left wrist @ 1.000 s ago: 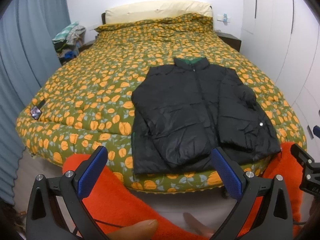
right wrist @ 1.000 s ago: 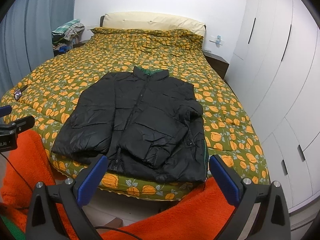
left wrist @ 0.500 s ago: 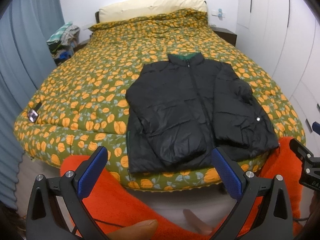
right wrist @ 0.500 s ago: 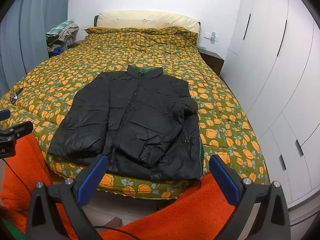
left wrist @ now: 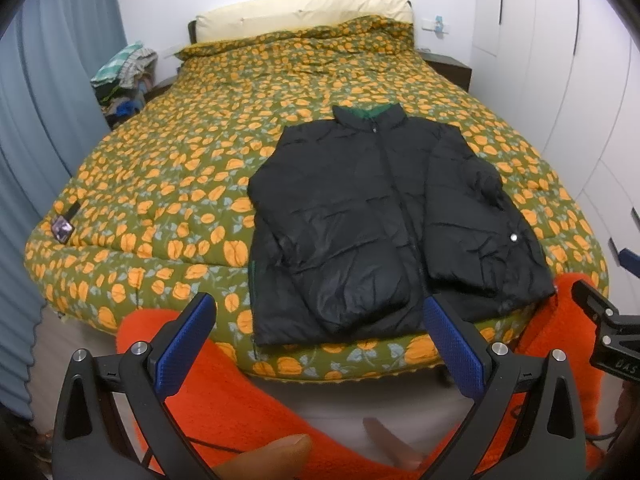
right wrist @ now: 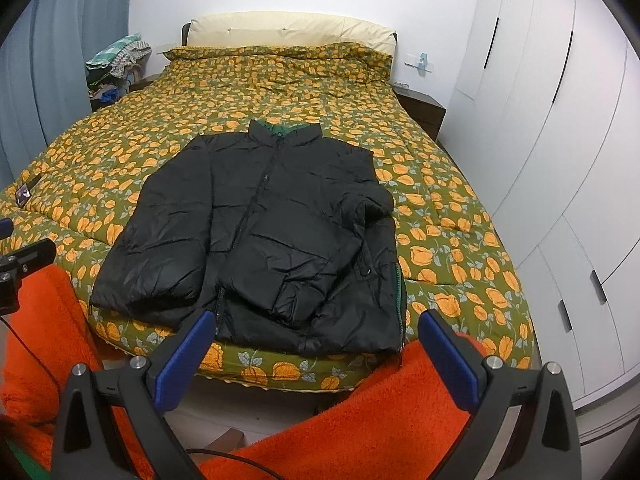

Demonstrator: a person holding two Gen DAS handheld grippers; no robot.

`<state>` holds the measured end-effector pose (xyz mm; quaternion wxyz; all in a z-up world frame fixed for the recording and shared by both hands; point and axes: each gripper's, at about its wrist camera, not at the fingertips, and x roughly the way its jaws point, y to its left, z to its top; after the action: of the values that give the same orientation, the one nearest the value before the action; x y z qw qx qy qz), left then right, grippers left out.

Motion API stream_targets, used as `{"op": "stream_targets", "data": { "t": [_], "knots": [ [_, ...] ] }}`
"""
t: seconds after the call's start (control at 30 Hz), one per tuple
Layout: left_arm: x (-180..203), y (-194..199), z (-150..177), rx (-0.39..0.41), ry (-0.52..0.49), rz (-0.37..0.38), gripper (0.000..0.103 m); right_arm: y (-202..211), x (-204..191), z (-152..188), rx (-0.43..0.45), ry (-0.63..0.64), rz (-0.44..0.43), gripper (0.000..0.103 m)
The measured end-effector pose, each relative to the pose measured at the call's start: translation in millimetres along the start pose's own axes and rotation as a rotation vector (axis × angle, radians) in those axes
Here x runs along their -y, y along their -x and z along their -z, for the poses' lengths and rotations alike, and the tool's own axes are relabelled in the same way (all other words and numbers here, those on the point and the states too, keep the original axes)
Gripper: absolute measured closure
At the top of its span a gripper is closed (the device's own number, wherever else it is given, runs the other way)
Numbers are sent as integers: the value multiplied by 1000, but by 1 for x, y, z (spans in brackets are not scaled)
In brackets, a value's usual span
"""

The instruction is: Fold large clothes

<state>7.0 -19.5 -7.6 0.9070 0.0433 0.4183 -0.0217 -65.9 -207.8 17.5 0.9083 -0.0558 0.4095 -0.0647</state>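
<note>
A black jacket (left wrist: 384,216) lies flat on the bed (left wrist: 168,184), sleeves folded over its front (zip closed). The left gripper (left wrist: 318,344) and right gripper (right wrist: 316,348) both gape wide near the bed's foot, holding nothing.

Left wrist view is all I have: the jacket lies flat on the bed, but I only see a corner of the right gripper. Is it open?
Observer: Yes. In the right wrist view the right gripper has its fingers spread wide with nothing between them. It is held at the foot of the bed and is not touching the jacket.
Operator: And the sleeve on the wardrobe side, does it lie straight?
Observer: No. That sleeve bends at the elbow and crosses over the front, and its cuff ends short of the hem.
</note>
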Motion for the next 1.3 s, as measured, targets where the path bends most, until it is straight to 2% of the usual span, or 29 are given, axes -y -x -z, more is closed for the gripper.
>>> {"op": "stream_targets", "data": {
  "t": [0.23, 0.33, 0.53, 0.7, 0.87, 0.93, 1.03, 1.07, 1.17, 1.3],
  "knots": [
    [-1, -2, 1, -6, 0, 3, 0, -1, -2, -1, -5, 7, -1, 0],
    [-2, -1, 0, 6, -5, 1, 0, 3, -1, -1, 12, 2, -28, 0],
    [-14, -1, -5, 23, 27, 7, 0, 14, 1, -2, 89, 10, -43, 0],
    [-21, -5, -8, 26, 28, 0, 0, 9, 2, -7, 119, 40, -153, 0],
    [-39, -7, -20, 46, 56, 1, 0, -5, 1, -23, 167, 202, -217, 0],
    [-44, -8, -24, 56, 74, -6, 0, -24, -7, -30, 148, 323, -276, 0],
    [-49, -12, -25, 53, 100, -10, 0, -62, -33, -32, 42, 495, -301, 0],
    [-50, -14, -25, 48, 108, -9, 0, -84, -48, -32, -7, 562, -283, 0],
    [-49, -17, -23, 38, 113, -10, 0, -116, -72, -27, -54, 610, -312, 0],
    [-43, -28, -17, 14, 83, -39, 0, -130, -84, -19, -68, 590, -272, 0]
  ]
}}
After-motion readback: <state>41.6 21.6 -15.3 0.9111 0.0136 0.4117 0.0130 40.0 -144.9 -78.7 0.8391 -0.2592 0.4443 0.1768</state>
